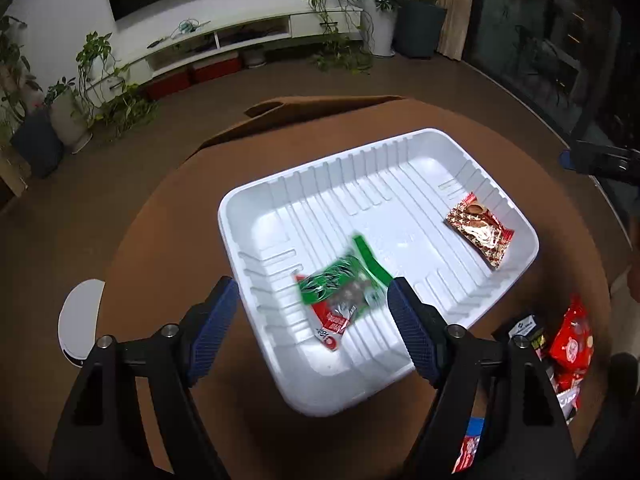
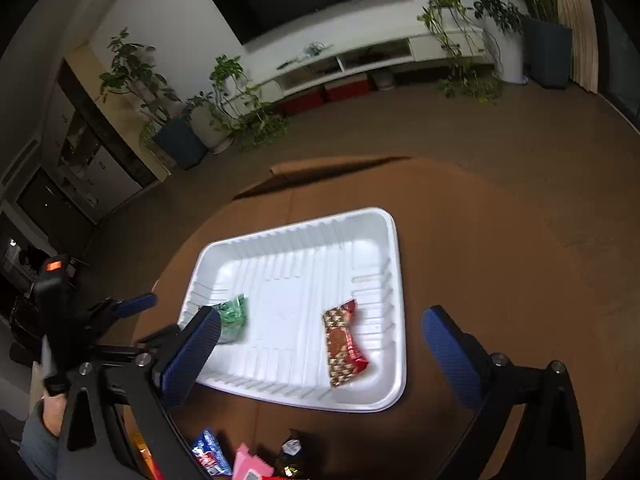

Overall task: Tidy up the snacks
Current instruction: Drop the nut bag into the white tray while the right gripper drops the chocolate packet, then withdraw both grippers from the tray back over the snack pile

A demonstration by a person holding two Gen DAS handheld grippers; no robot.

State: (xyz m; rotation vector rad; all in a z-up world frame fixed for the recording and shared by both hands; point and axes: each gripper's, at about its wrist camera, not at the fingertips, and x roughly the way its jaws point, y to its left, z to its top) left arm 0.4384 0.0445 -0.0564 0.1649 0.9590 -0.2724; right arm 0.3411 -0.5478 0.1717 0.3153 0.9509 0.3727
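A white ribbed tray (image 1: pixel 225 208) (image 2: pixel 397 380) sits on the round brown table (image 1: pixel 160 240). A green and red snack packet (image 1: pixel 340 292) (image 2: pixel 234 314), blurred, is in the tray's near-left part, just below and between the blue pads of my left gripper (image 1: pixel 310 292), which stand open and apart from it. A red and gold snack packet (image 1: pixel 478 232) (image 2: pixel 342 344) lies flat in the tray's right part. My right gripper (image 2: pixel 322 316) hangs wide open above that packet, touching nothing. The left gripper's blue finger (image 2: pixel 134 304) also shows at the left of the right wrist view.
Loose snacks lie on the table near me: a red bag (image 1: pixel 572 344), a black pack (image 1: pixel 528 328), a blue and red pack (image 2: pixel 210 454) and a pink one (image 2: pixel 246 464). A white round object (image 1: pixel 80 320) sits at the table's left edge. Plants and a TV shelf stand far back.
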